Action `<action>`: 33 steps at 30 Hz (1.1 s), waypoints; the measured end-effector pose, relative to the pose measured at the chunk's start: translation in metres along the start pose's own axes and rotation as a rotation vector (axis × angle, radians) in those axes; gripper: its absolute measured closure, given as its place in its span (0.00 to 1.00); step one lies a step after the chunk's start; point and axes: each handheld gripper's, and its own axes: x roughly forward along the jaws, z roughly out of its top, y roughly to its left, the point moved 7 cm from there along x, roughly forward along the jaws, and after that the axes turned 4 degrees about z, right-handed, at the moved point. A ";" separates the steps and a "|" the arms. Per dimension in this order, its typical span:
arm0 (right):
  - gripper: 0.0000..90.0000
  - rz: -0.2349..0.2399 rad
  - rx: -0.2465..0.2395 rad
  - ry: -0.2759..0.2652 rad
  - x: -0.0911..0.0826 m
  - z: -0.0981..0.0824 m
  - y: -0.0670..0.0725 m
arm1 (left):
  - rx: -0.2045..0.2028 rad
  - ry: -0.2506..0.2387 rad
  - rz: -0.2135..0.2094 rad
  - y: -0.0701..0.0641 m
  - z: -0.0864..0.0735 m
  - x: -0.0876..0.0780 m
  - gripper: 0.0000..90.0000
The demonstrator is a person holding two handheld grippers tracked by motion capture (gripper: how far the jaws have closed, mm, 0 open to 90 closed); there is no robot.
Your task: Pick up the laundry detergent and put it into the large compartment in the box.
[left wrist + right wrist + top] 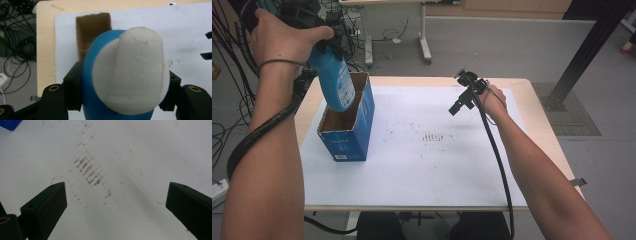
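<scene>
A blue bottle [334,80] with a white cap [132,75] hangs slightly tilted, bottom down, over an open blue cardboard box [347,135]. The bottle's lower end reaches into the box's open top. My left gripper [326,44] is shut on the bottle's upper part, its black jaws pressing both sides of the blue bottle [100,75]. The box's brown inside [92,27] shows beyond the bottle. Right of the table's middle, my right gripper [462,104] is held above the white mat; that right gripper [116,202] stands wide open with nothing between its jaws.
A white mat [437,170] covers most of the wooden table [539,130], with brown smudges [87,171] at its middle. Cables [232,40] lie on the floor at the left. A black post [592,45] stands off the right rear corner.
</scene>
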 end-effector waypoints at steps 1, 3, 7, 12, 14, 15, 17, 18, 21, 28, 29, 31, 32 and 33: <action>0.04 -0.002 0.000 0.002 0.000 0.000 0.000 | -0.005 0.004 0.005 0.003 0.000 0.001 0.41; 0.04 0.002 0.004 -0.002 0.000 0.000 -0.001 | -0.017 0.011 0.012 0.008 0.001 0.004 0.41; 0.04 0.000 0.007 0.000 -0.001 -0.001 -0.002 | -0.033 0.013 0.027 0.014 0.000 0.007 0.42; 0.04 0.000 0.012 0.002 -0.001 -0.001 -0.002 | -0.044 0.024 0.026 0.018 -0.001 0.012 0.42; 0.04 -0.001 0.008 -0.001 -0.002 -0.001 -0.003 | -0.043 0.027 0.030 0.019 -0.001 0.013 0.42; 0.04 -0.003 0.007 0.001 -0.001 -0.002 -0.003 | -0.041 0.029 0.032 0.019 -0.001 0.014 0.42; 0.04 -0.003 0.010 0.003 -0.001 -0.002 -0.003 | -0.044 0.029 0.032 0.019 -0.002 0.015 0.42; 0.04 -0.002 0.013 0.002 -0.002 -0.002 -0.004 | -0.049 0.025 0.031 0.020 -0.002 0.016 0.42; 0.04 -0.004 0.010 0.002 -0.002 -0.002 -0.004 | -0.049 0.034 0.029 0.020 -0.003 0.019 0.42; 0.04 -0.008 0.009 0.001 -0.002 -0.002 -0.004 | -0.065 0.040 0.028 0.022 -0.006 0.031 0.42; 0.04 -0.004 0.012 0.006 -0.002 -0.002 -0.004 | -0.068 0.040 0.025 0.022 -0.006 0.033 0.42; 0.04 -0.001 0.010 0.004 -0.001 -0.002 -0.003 | -0.070 0.041 0.023 0.022 -0.007 0.036 0.42; 0.04 -0.002 0.009 0.002 -0.001 -0.002 -0.003 | -0.071 0.047 0.023 0.022 -0.008 0.038 0.42; 0.04 -0.002 0.010 0.003 -0.001 -0.002 -0.004 | -0.069 0.046 0.024 0.022 -0.008 0.039 0.42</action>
